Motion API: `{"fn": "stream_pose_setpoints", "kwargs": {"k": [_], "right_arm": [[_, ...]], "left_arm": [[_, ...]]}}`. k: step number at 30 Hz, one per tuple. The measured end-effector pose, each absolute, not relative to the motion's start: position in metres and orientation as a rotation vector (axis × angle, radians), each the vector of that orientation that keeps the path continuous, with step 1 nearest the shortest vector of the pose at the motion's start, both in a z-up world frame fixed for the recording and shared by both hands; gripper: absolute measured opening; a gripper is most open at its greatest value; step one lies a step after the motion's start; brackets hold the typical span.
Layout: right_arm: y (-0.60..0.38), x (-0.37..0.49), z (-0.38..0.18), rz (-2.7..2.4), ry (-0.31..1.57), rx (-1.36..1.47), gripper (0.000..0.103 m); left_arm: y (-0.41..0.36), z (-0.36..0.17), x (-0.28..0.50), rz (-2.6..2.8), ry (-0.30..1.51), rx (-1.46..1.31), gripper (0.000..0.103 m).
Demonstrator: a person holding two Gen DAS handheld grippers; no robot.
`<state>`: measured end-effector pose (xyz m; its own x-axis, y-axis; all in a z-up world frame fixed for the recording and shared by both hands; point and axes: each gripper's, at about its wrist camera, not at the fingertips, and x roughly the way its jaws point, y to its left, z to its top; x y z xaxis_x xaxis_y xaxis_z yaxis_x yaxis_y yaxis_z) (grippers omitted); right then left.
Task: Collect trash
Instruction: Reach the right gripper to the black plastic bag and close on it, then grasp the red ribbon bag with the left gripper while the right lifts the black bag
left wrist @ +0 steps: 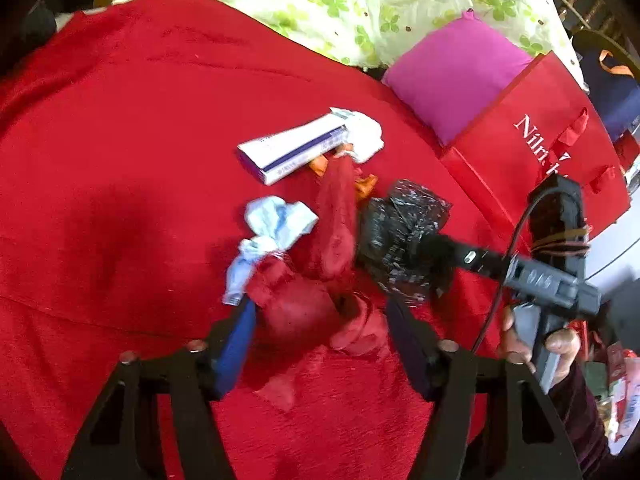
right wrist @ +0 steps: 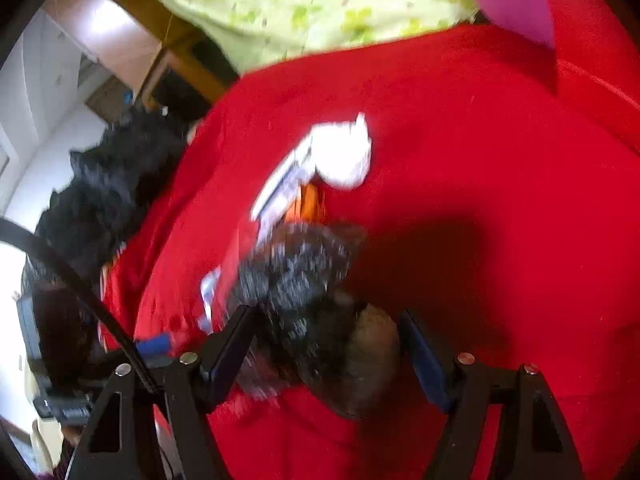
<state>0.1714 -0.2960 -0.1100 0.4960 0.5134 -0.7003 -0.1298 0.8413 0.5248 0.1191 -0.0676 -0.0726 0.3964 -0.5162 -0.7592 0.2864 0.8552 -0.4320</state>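
Note:
A heap of trash lies on the red blanket (left wrist: 120,140): a white box with a purple stripe (left wrist: 296,148), a white tissue (left wrist: 366,136), a pale blue tissue (left wrist: 276,224), orange scraps (left wrist: 366,186), red crumpled wrappers (left wrist: 336,216) and a black crumpled plastic bag (left wrist: 400,232). My left gripper (left wrist: 318,308) points down at the heap's near side, both pads against a red crumpled wrapper (left wrist: 300,308). My right gripper (right wrist: 324,314) is open around the blurred black bag (right wrist: 304,280). Seen from the left wrist, the right gripper (left wrist: 444,248) comes in from the right.
A red carrier bag with white lettering (left wrist: 540,140) stands at the right, with a magenta pillow (left wrist: 456,80) behind it. A green flowered quilt (left wrist: 360,0) covers the far end. A hand (left wrist: 560,344) holds the right gripper. A dark shaggy shape (right wrist: 112,184) sits by the blanket's left edge.

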Motion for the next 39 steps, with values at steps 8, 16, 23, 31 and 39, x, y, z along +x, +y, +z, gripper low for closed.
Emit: {"fn": "stream_pose_setpoints", "kwargs": {"k": [8,16,23,31,39], "right_arm": [[-0.270,0.159,-0.109,0.387,0.980,0.264,0.041],[-0.294,0.127,-0.070,0.364,0.820,0.332,0.028],[-0.319,0.099,-0.052,0.321,0.758,0.391,0.028],[-0.322,0.090,-0.072,0.335,0.932,0.322,0.030],[-0.324,0.084,-0.067,0.352,0.926,0.278,0.079]], "left_arm": [[-0.077,-0.076,0.109,-0.497,1.044,-0.212,0.017],[-0.065,-0.047,0.089,-0.486,0.960,-0.198,0.007],[-0.064,-0.046,0.061,-0.495,0.951,-0.179,0.007],[-0.061,-0.074,0.044,-0.487,1.051,-0.086,0.023],[-0.046,-0.056,0.054,-0.417,0.966,0.000,0.072]]}}
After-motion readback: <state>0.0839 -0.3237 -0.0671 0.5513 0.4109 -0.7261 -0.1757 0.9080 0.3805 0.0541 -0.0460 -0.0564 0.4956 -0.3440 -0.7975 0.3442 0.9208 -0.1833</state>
